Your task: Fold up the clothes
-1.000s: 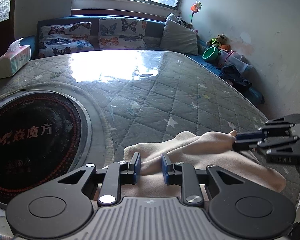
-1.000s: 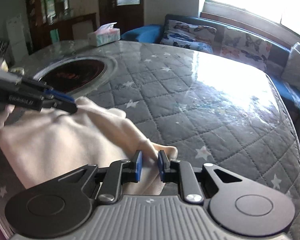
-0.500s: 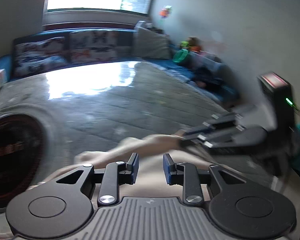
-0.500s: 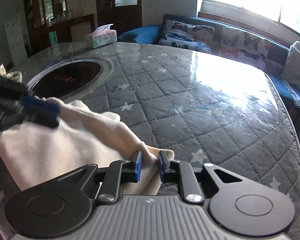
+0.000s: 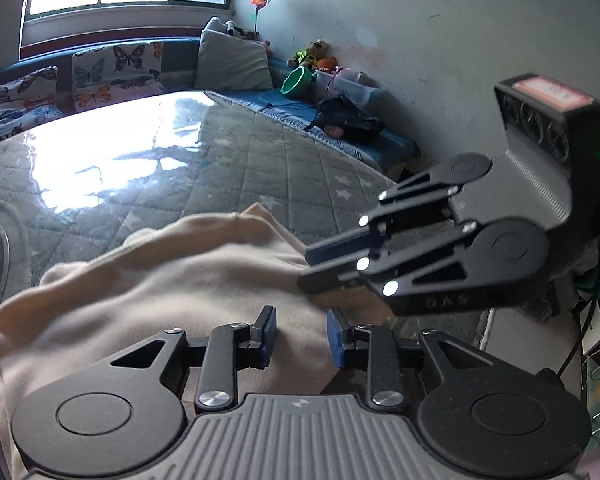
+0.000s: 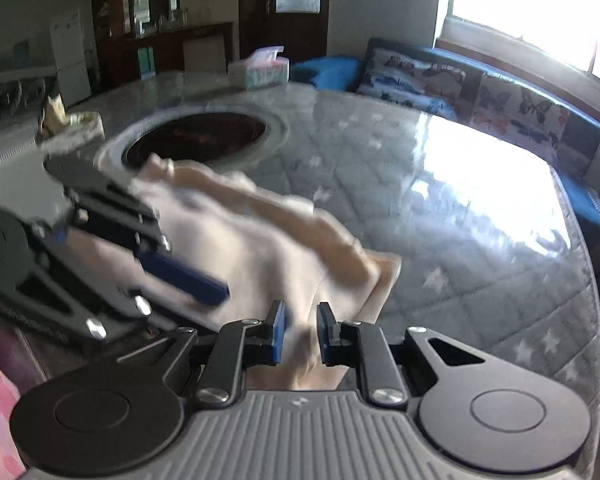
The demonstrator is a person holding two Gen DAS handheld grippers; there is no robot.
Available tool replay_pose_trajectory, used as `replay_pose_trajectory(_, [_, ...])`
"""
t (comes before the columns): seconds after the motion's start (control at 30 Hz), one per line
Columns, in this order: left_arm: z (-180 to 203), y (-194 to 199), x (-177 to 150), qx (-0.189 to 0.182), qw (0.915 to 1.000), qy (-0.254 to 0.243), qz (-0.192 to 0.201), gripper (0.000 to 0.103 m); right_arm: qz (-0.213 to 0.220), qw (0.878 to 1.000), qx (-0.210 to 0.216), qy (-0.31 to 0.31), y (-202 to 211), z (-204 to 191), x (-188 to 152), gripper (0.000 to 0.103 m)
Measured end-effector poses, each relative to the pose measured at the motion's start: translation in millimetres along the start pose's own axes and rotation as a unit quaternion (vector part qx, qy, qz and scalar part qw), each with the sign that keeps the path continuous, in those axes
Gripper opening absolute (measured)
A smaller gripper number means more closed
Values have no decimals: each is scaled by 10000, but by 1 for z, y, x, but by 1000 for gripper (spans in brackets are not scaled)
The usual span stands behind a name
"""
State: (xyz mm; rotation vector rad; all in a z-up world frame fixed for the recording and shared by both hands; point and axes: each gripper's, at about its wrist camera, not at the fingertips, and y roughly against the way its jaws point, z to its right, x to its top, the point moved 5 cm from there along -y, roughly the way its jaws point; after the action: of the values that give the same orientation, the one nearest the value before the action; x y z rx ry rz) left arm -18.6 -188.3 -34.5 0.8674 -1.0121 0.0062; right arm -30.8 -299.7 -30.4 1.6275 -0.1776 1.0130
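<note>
Quilted table point(image 6: 480, 240) | cream garment point(image 5: 160, 280) bunched near edge | left gripper point(image 5: 302, 334) grasping garment | right gripper point(image 6: 302, 330) grasping garment

No text reads clearly (embossed letters on the right tongs point(image 5: 306, 270) stay illegible).

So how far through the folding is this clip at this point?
Early to midway. Done: the cream garment is gathered into a bunched heap on the quilted table, with no neat fold visible. In hand: the left gripper and right gripper each straddle a portion of the cloth, apparently carrying it. Left: laying it flat and making tidy folds.
</note>
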Motion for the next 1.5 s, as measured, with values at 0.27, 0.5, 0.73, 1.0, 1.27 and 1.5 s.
replay_pose_trajectory(0.27, [-18, 26, -18, 156, 9990, 408, 118, 37, 149, 9998, -62, -128, 6, 0, 1, 18])
replay_pose_trajectory(0.5, [-51, 69, -44, 661, 9910, 1109, 341, 45, 491, 9984, 214, -206, 9, -20, 14, 39])
replay_pose_trajectory(0.73, [-66, 84, -62, 673, 9859, 1465, 449, 49, 444, 9984, 308, -169, -11, -45, 3, 50])
replay_pose_trajectory(1.0, [-81, 97, -47, 813, 9811, 1601, 714, 67, 449, 9980, 435, -10, -21, -50, 15, 63])
replay_pose_trajectory(1.27, [-109, 69, -37, 868, 9739, 2012, 594, 75, 471, 9971, 592, 118, -32, -53, 29, 74])
replay_pose_trajectory(1.5, [-117, 72, -30, 725, 9722, 2135, 636, 83, 425, 9965, 724, -1, -35, -49, 30, 87])
